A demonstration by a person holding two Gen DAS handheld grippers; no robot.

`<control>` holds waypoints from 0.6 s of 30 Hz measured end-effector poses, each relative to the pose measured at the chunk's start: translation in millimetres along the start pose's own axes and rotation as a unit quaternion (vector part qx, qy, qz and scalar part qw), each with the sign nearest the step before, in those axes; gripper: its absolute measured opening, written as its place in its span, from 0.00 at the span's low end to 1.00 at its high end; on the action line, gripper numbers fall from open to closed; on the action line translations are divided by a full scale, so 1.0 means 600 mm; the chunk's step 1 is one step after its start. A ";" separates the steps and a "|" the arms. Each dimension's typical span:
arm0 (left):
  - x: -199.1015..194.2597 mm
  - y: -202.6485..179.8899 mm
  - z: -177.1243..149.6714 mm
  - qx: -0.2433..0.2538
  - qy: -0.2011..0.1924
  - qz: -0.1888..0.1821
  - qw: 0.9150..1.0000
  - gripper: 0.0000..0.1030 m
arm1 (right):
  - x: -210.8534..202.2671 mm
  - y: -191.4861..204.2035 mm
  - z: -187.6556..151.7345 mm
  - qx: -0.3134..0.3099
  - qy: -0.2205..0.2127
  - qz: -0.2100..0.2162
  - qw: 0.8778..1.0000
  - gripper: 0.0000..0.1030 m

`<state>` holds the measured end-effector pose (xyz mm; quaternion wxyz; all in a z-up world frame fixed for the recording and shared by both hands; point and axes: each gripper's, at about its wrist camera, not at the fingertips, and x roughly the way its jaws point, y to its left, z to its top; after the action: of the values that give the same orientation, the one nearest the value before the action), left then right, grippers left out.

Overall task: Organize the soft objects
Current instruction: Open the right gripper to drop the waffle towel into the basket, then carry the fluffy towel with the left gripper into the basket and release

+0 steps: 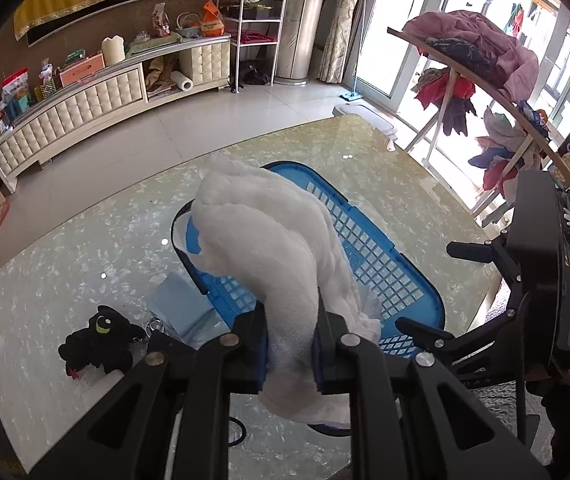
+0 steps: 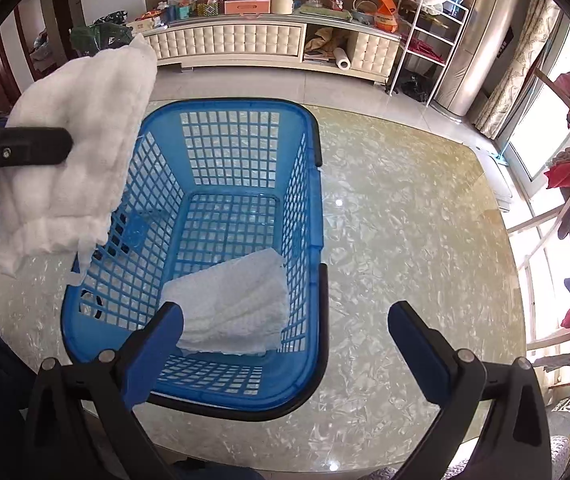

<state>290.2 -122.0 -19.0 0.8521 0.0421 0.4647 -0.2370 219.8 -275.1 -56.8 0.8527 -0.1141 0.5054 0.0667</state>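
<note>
Item, nearest: left gripper [image 1: 291, 354], fingers clamped together on a white folded towel [image 1: 261, 240]. Held above the table, over the near-left corner of the basket; the cloth stands up from the pads and its loose lower edge hangs below them.

Item: right gripper [image 2: 285, 340], fingers wide apart, nothing between them, hovering at the near rim of the basket.

Item: second white towel [image 2: 231, 304], folded, lying flat on the basket floor at the near-right end. Far half of the floor bare.

Item: blue basket [image 2: 309, 128], lattice walls, black rim, standing on the pale marbled table [image 2: 405, 220].

Item: black plush toy [image 1: 99, 334], on the table left of the basket, not yet stowed. A pale blue cloth [image 1: 181, 304] lies between it and the basket.

Item, far: tufted cream cabinet [image 1: 85, 108] along the wall; a wooden rack of clothes [image 1: 481, 52] to the right by the window.

Risks, as I judge them:
- Letting go from this height may let my towel unfold or drape over the rim, since it hangs off-centre over the corner.
- Hanging edge could snag the lattice wall as I lower.
- Dropping onto the stowed towel could rumple its fold.
- My right fingers sit close to the rim and could nudge the basket.
</note>
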 end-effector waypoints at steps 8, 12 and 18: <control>0.055 0.000 0.008 0.022 0.020 0.006 1.000 0.15 | 0.033 -0.016 -0.002 0.010 0.017 0.005 1.000 1.00; 0.084 0.006 0.012 0.031 0.032 0.011 0.999 0.15 | 0.046 -0.021 -0.004 0.015 0.022 0.008 1.000 1.00; 0.129 0.008 0.013 0.038 0.060 0.008 0.997 0.15 | 0.065 -0.029 -0.007 0.025 0.028 0.016 0.999 1.00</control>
<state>333.9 -148.1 -78.3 0.8226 0.0925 0.5051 -0.2443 239.1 -293.3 -90.6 0.8395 -0.0861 0.5327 0.0646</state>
